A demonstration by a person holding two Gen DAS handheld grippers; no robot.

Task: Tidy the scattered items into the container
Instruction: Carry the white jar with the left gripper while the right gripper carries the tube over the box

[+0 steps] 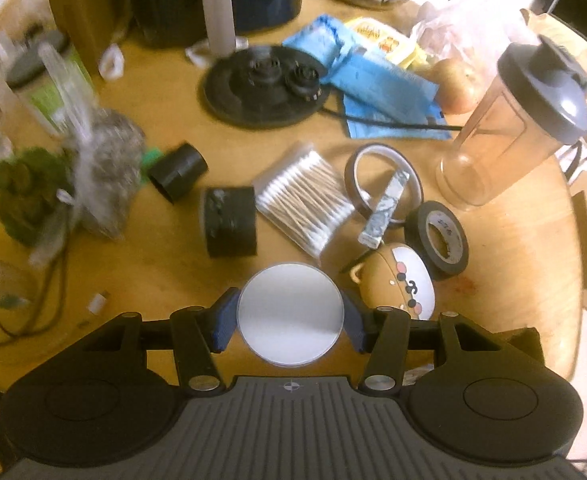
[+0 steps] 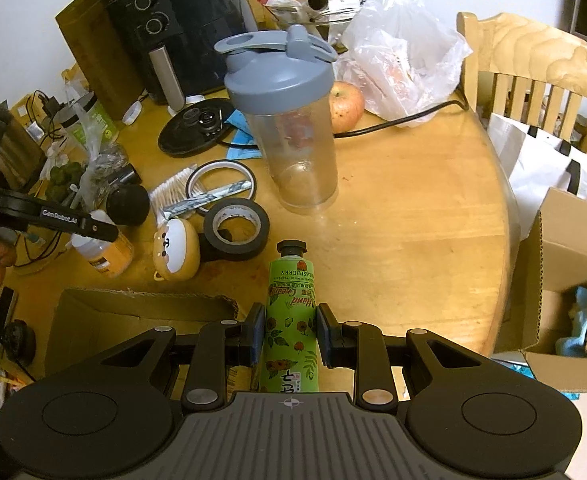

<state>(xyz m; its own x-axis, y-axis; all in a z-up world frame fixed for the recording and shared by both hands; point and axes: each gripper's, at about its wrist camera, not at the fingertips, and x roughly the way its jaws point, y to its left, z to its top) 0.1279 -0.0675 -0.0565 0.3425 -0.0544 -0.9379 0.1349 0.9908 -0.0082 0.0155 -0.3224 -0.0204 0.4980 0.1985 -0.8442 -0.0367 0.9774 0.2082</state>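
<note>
Nearest the left wrist camera, the left gripper [image 1: 289,316] pinches a flat round white disc [image 1: 290,312] between its blue pads, raised above the round wooden table [image 1: 505,248]. Beyond it lie a clear pack of cotton swabs [image 1: 303,200], a black tape roll [image 1: 441,242] and a tan bear-faced case [image 1: 401,286]. Over the table's near edge, the right gripper [image 2: 289,332] clamps a green hand cream tube [image 2: 291,320]; an open cardboard box [image 2: 565,280] sits at the right.
</note>
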